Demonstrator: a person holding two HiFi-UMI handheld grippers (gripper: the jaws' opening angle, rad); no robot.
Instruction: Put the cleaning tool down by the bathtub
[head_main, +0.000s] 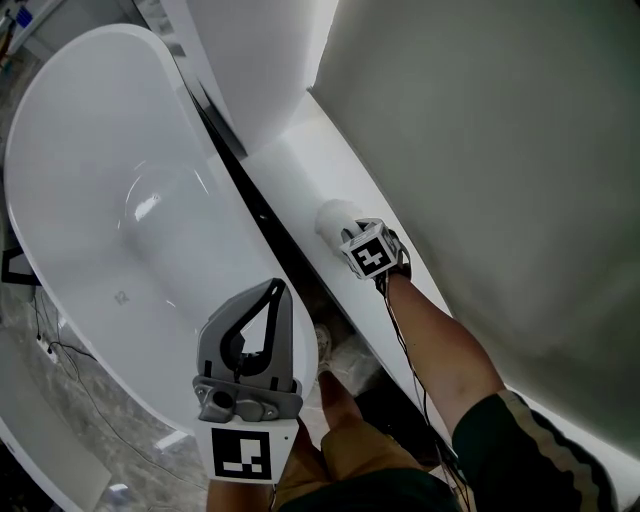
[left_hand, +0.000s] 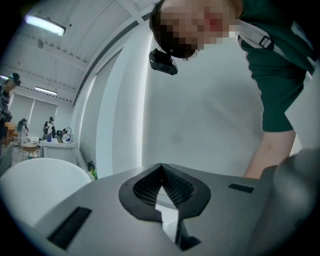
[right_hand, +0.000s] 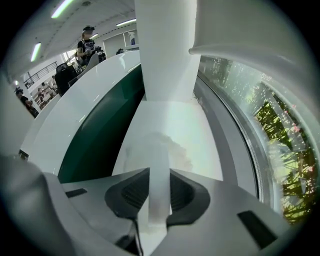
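Observation:
The cleaning tool is white, with a soft round head and a flat handle. Its head rests on the white ledge that runs along the right side of the white bathtub. My right gripper is just behind the head, shut on the handle. In the right gripper view the handle runs up between the ribbed pads of the right gripper to the fluffy head. My left gripper hovers over the tub's near rim, jaws shut and empty, tips touching.
A dark gap separates the tub from the ledge. A pale wall rises right of the ledge, and a white column stands at its far end. A curved window shows greenery. People stand at a distant counter.

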